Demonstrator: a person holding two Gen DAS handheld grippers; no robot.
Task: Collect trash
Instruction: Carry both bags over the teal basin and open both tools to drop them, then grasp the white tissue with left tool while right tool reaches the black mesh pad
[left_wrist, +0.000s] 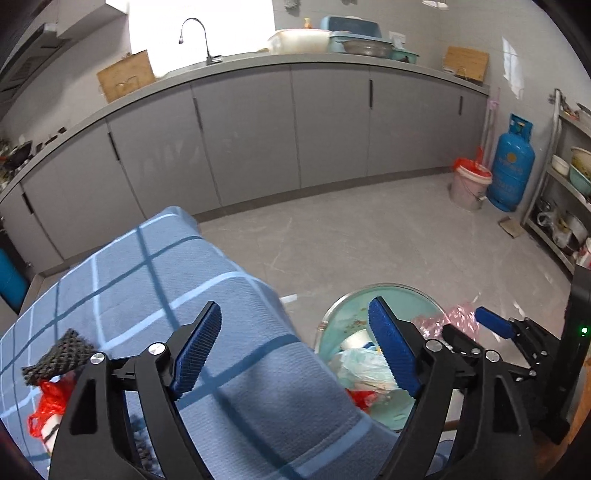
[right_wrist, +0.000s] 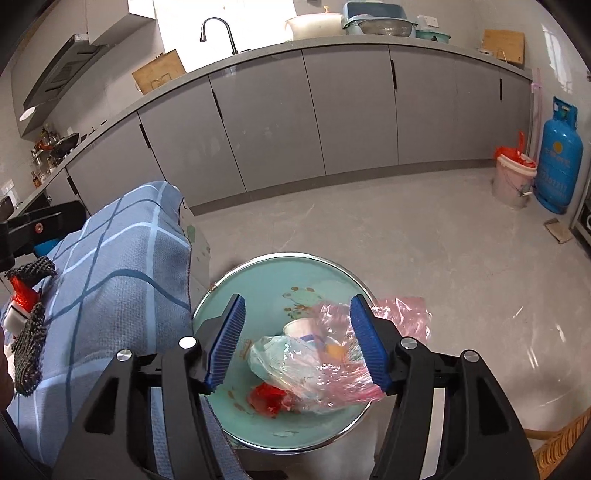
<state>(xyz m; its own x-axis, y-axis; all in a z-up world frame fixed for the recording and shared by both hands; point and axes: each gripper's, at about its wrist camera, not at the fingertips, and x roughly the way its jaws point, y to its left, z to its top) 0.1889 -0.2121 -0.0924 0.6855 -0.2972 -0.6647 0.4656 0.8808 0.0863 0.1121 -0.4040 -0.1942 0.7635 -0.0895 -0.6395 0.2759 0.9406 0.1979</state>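
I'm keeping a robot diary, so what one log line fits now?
left gripper: open, over blue cloth | right gripper: open, above basin | pink plastic bag: in basin

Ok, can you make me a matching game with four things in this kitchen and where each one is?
1. tall blue gas cylinder
2. crumpled pink plastic bag
3. curved metal tap
4. black mesh scrap

A. on the checked blue cloth
B. in the round green basin
C. on the floor beside the pale bucket
D. up on the grey counter

Pairs: 1-C, 2-B, 3-D, 4-A

Left wrist view looks forward-down over the checked cloth (left_wrist: 207, 295); right wrist view sits close above the green basin (right_wrist: 258, 280); both share cloth, basin, cabinets (left_wrist: 258, 125).
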